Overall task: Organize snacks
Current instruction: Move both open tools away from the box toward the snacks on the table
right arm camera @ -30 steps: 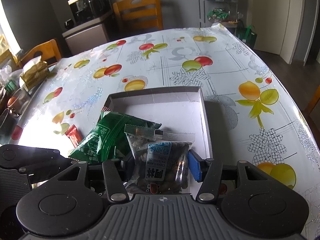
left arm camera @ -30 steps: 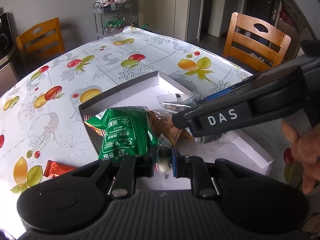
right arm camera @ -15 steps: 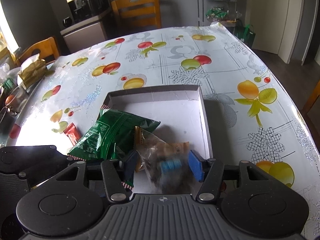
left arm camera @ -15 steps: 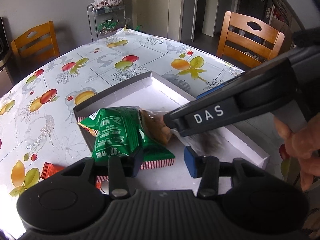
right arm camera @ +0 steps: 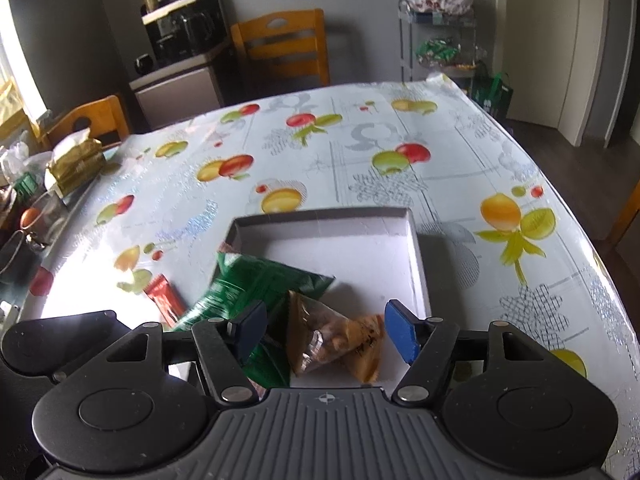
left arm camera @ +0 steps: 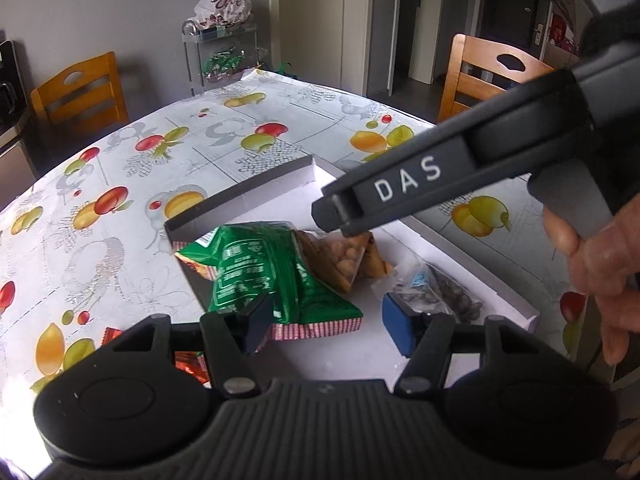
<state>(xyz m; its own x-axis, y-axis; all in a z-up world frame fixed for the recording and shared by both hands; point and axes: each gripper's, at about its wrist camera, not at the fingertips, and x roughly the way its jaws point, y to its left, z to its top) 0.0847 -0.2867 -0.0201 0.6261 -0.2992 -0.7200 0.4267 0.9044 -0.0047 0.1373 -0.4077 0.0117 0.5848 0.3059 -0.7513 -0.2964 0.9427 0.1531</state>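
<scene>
A shallow white box (left arm camera: 240, 196) (right arm camera: 320, 214) lies on the fruit-print tablecloth. Inside it rest a green snack packet (left arm camera: 260, 276) (right arm camera: 256, 284), an orange nut packet (left arm camera: 340, 256) (right arm camera: 336, 336) and a clear packet of dark seeds (left arm camera: 436, 292). My left gripper (left arm camera: 326, 326) hovers over the box's near end. Its jaws are opening, and the green packet's corner lies loose by the left pad. My right gripper (right arm camera: 325, 330) hangs above the orange packet, jaws opening and pressing on nothing. In the left wrist view its side (left arm camera: 400, 188) shows, with a hand (left arm camera: 600, 264) holding it.
A red wrapper (right arm camera: 164, 300) (left arm camera: 112, 334) lies on the cloth left of the box. Wooden chairs (right arm camera: 284, 44) (left arm camera: 488, 76) stand around the table. A wire cart (right arm camera: 436, 36) with bags is behind it, and a tissue pack (right arm camera: 74, 162) sits at the far left.
Both grippers opened. The left one let go of the green and orange packets, which settled in the box. The right one dropped the dark-seed packet into the box.
</scene>
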